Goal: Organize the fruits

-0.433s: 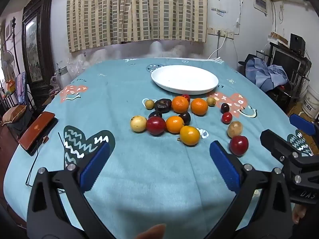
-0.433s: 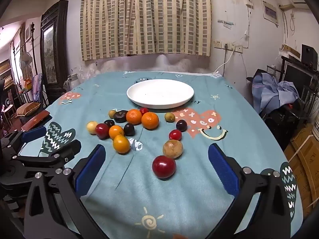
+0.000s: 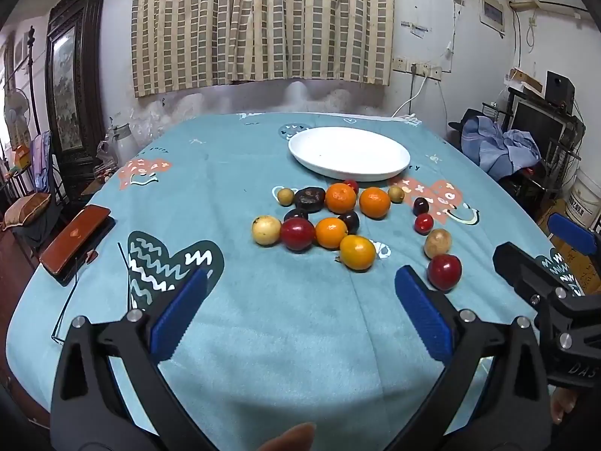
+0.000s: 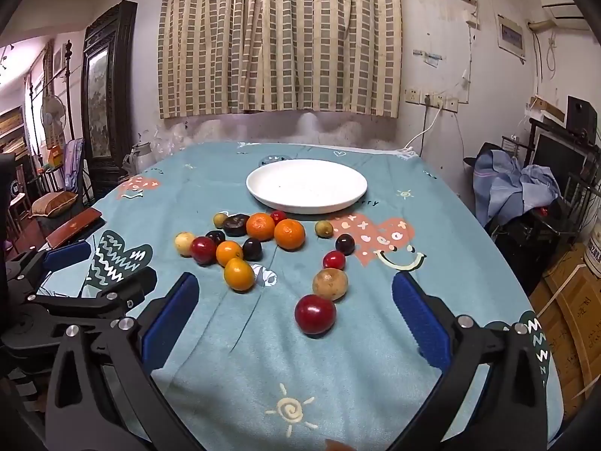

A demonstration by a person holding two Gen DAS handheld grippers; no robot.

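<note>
We see a white oval plate point(image 4: 349, 182) lying flat on the far part of the table, with nothing on it. In front of it, loose fruits rest on the cloth: 4 oranges, including 1 point(image 4: 289, 233) just before the plate; 1 red plum point(image 4: 314, 314) nearest us, touching a tan round fruit point(image 4: 330, 283); and 1 dark plum point(image 4: 344, 244) standing apart.

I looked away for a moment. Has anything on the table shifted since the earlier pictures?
Nothing visibly changed. Both claws, left claw and right claw, remain open and empty above the cloth; the fruits, including the nearest red fruit, and the empty white plate lie as before.
</note>
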